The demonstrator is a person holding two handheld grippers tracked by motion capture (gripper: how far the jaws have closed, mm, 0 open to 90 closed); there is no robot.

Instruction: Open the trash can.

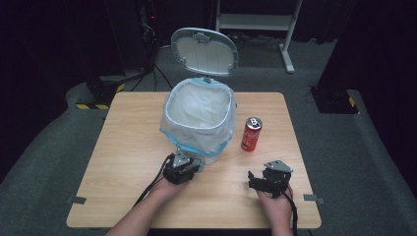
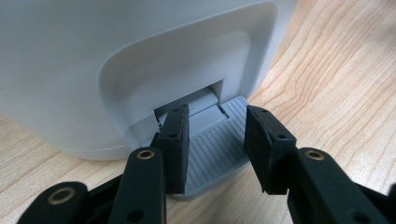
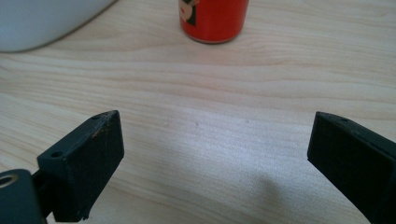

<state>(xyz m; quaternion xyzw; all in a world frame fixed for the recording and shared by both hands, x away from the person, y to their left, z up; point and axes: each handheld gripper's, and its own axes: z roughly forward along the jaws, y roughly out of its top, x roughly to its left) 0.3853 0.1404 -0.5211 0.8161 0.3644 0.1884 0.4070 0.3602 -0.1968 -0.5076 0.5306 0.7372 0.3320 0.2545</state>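
On table, one bin (image 1: pixel 199 118) (lid up), one can (image 1: pixel 251 133)

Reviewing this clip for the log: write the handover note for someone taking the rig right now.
Left gripper: jaws part open, over the grey ribbed foot pedal of the white lidded pedal bin; whether they press it, I cannot tell.
Right gripper: open, empty, over bare wooden table, facing the red drinks can.
Done: bin lid is up, liner bag open.
Left, probably: grasp the upright can right of the bin and drop it in.
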